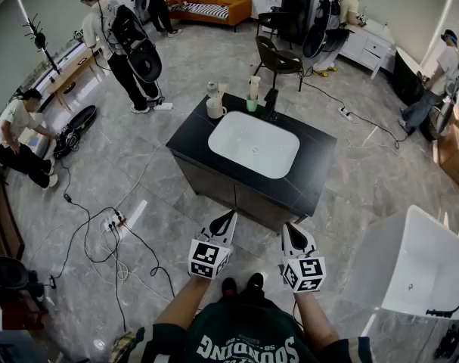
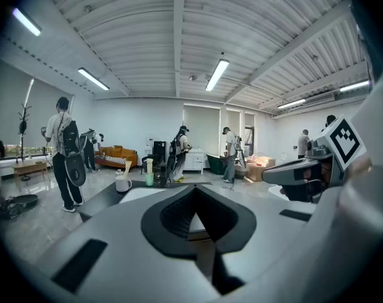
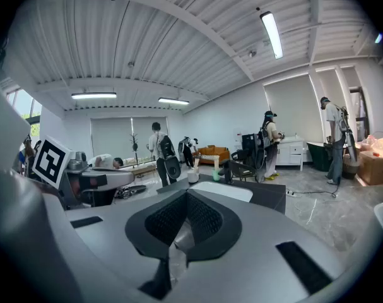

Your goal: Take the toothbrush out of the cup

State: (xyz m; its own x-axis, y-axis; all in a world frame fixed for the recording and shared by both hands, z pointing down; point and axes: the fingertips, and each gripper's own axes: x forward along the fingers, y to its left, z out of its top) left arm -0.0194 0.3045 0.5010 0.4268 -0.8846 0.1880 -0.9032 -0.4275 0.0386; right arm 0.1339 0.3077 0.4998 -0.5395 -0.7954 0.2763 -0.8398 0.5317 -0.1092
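The toothbrush, as far as it can be made out at this range, is the pale stick leaning in the white mug, and that mug sits on the far edge of the black counter, well away from both grippers. Just to its right is a green cup with a cream tube upright in it, then a dark faucet. The white sink fills the counter's middle. On the near side, the left gripper hangs short of the counter, jaws pressed together on nothing. The right gripper is level beside it, jaws also closed and empty. Around the room, people with backpacks stand and one crouches at the left wall.
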